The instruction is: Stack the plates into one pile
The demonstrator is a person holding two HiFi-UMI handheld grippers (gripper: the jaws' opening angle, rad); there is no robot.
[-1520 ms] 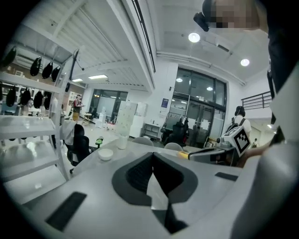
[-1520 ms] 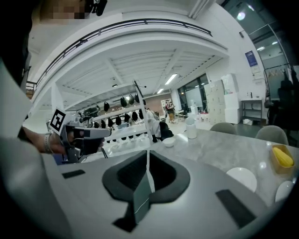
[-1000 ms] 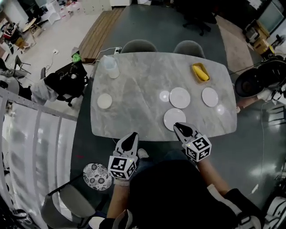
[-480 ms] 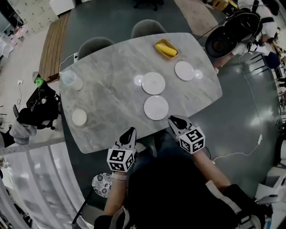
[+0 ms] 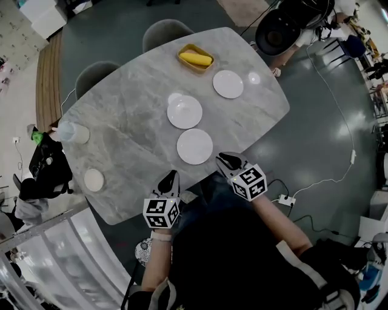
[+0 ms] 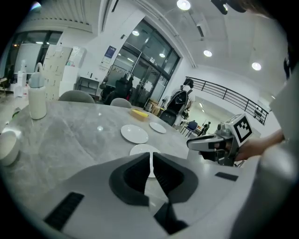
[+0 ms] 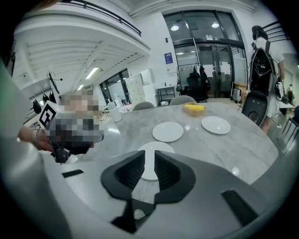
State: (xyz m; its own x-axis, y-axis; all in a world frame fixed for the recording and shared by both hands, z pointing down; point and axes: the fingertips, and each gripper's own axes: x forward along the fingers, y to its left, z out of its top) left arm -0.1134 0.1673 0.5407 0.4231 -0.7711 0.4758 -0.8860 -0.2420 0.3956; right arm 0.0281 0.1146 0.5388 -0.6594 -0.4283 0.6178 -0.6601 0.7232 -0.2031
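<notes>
My right gripper (image 5: 225,160), jaws just opened to a narrow, empty gap, aims at the nearest plate (image 5: 194,146) for pickup; left gripper (image 5: 171,177) idles, jaws together.

You are seeing ceiling lamps (image 6: 183,4) throwing bright glare spots onto the bench (image 5: 121,127); around the bench, fisheye distortion is bending and darkening the edges.

Your left gripper (image 5: 170,176) and right gripper (image 5: 225,159): grey shells, black ribbed pads, each carrying a white cube (image 5: 161,213) with black square markers. Black top (image 5: 242,260), pale stripe along right sleeve.
</notes>
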